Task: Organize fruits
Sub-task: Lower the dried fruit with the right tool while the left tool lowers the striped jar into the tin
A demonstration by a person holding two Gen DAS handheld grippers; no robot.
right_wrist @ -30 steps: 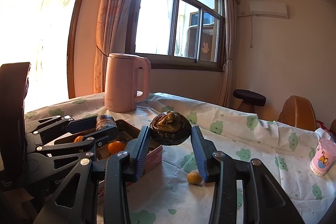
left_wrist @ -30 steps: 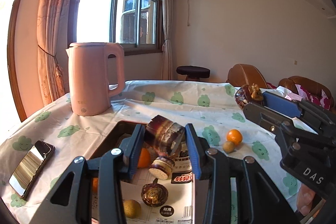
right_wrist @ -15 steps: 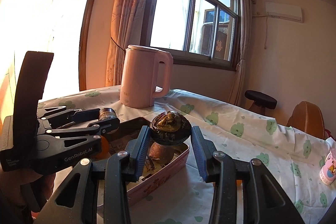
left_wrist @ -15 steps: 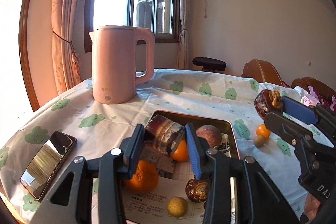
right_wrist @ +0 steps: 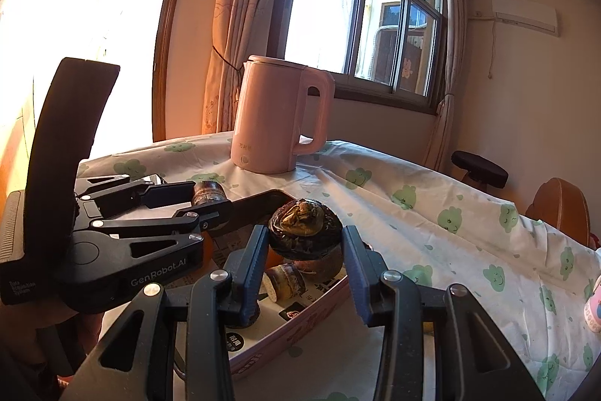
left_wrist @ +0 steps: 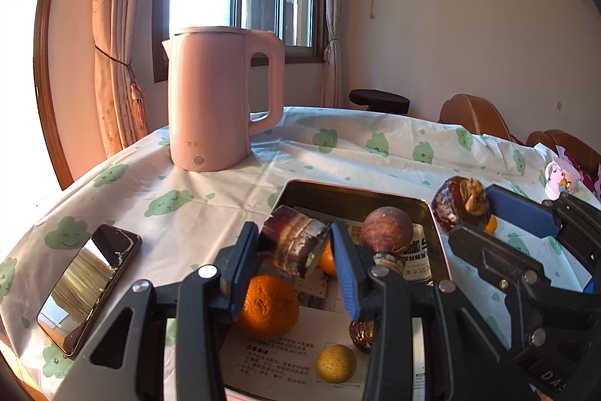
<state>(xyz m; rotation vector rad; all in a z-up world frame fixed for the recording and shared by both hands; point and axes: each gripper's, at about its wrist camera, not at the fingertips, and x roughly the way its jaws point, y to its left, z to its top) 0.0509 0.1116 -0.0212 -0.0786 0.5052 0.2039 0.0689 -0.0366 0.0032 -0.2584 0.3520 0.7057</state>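
Both grippers have swung in over the tin [left_wrist: 432, 209] since a second ago: the left view, which then saw only its near corner, now looks down on most of it, and the kettle [left_wrist: 221, 96] looms larger beyond the fingertips.

Largest first. The desk [left_wrist: 210, 209], under a white cloth with green prints, carries the kettle far ahead of the left fingers and a phone [left_wrist: 88, 292] off to their left. The tin sits directly below and ahead of the left gripper [left_wrist: 296, 250]; its long axis runs roughly away along the line the fingers point. Inside lie an orange [left_wrist: 267, 307] under the left finger, a reddish round fruit [left_wrist: 387, 228] just right of the right finger, and a small yellow fruit [left_wrist: 336, 363] nearer the camera.

The left fingers are clenched on a dark cane piece [left_wrist: 293, 245], a short cylinder lying crosswise between the pads, already above the tin's open middle. The right gripper [right_wrist: 305, 237] grips a dark round fruit [right_wrist: 305, 232], stem cap up; in its own view it hangs over the tin's right-hand rim [right_wrist: 319, 303], barely inside.

So the left hand looks the better placed: its load probably needs only lowering, while the right one likely must carry inward, to its left, first.
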